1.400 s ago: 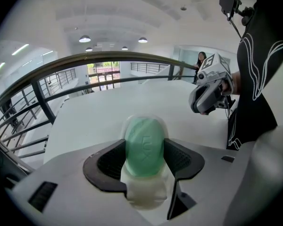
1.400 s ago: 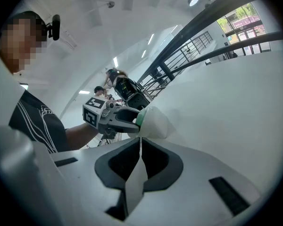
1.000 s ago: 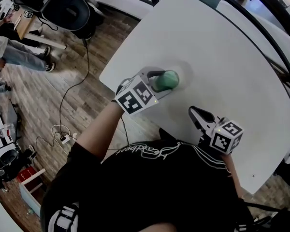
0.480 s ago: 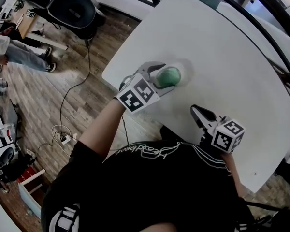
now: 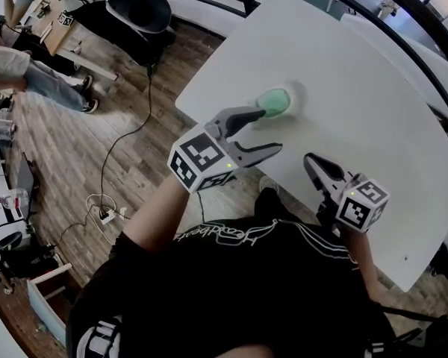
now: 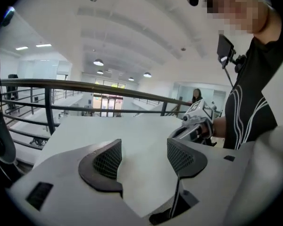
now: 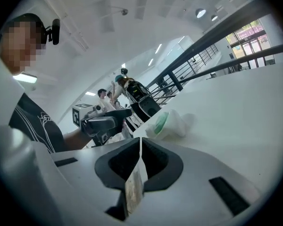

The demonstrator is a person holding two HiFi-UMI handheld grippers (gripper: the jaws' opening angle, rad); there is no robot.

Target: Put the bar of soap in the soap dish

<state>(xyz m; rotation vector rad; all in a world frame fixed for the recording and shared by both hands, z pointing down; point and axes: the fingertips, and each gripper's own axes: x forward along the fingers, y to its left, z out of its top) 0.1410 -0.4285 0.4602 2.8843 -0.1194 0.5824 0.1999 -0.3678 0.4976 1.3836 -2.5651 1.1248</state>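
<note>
**Head view.**
- The white table [image 5: 358, 88] is filling the upper right of the picture.
- The green bar of soap [image 5: 272, 103] is lying in the white soap dish [image 5: 293, 95], which is sitting on the table near its left edge.
- The left gripper [image 5: 270, 130] is hovering just short of the dish. Its jaws are standing wide apart and nothing is lying between them.
- The right gripper [image 5: 311, 162] is hanging over the table's near edge, well apart from the dish, with its jaws together.
- A black cable [image 5: 119, 136] is trailing across the wooden floor [image 5: 75, 162] beside the table.

**Left gripper view.**
- The two mesh-faced pads [image 6: 107, 160] of the left gripper are gaping, and only bare tabletop [image 6: 132, 131] is showing in the gap.
- The right gripper [image 6: 177, 133] is showing at the right, held in a hand.
- A dark railing [image 6: 85, 86] is running behind the far edge of the table.

**Right gripper view.**
- The right gripper [image 7: 140, 159] is holding its jaws closed against each other and is gripping nothing.
- The soap dish [image 7: 181, 121] is resting on the table ahead, with the bar of soap [image 7: 160, 123] sitting tilted inside it.
- The left gripper [image 7: 118, 114] is hanging to the left of the dish and is not touching it.
</note>
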